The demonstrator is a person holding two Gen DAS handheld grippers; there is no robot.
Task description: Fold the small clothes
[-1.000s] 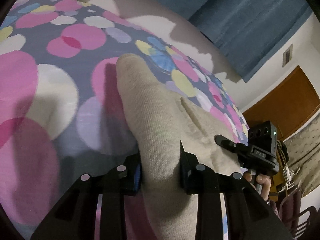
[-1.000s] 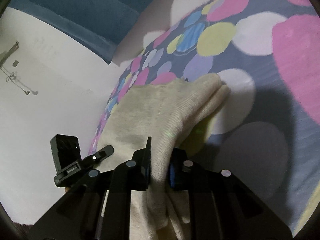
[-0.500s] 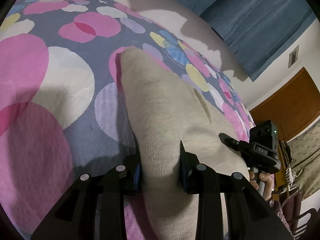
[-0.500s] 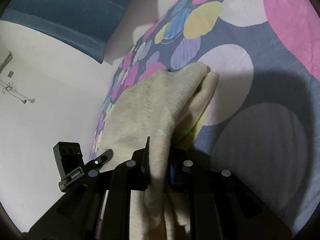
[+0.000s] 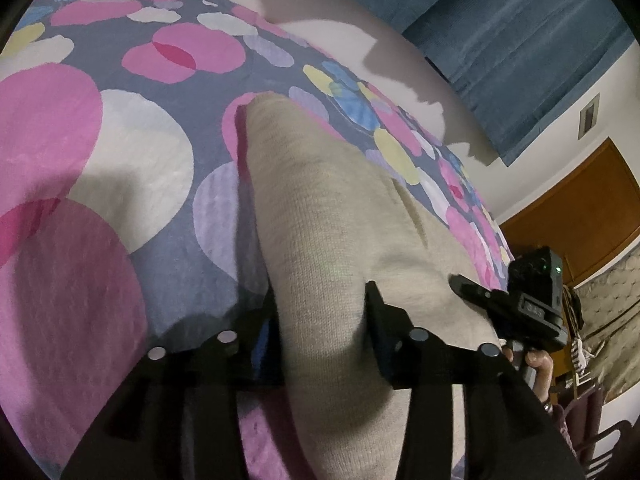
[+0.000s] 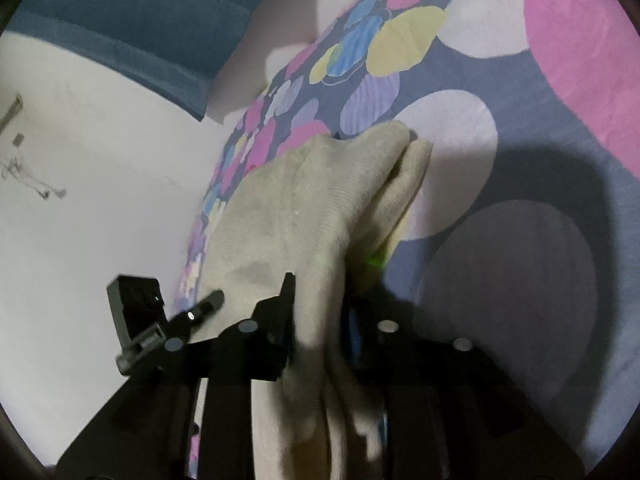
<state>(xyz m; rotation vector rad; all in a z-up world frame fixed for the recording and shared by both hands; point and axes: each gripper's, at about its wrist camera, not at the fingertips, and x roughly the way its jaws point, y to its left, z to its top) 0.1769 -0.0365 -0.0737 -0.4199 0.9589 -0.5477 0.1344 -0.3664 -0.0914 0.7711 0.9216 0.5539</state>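
**Two Grippers Hold One Beige Cloth**

The left gripper (image 5: 322, 316) pinches a thick fold of the beige knit cloth (image 5: 320, 216). Its two black fingers press on both sides of the fold. The right gripper (image 6: 320, 308) squeezes another bunch of the same cloth (image 6: 320, 200), with its fingers closer together. The cloth lies stretched between the two grippers. Its far end rests on the bedspread (image 5: 100, 160), which has big pink, white, yellow and blue dots. A blue curtain (image 5: 520, 32) hangs behind the bed. A brown wooden door (image 5: 580, 208) stands off to the side.
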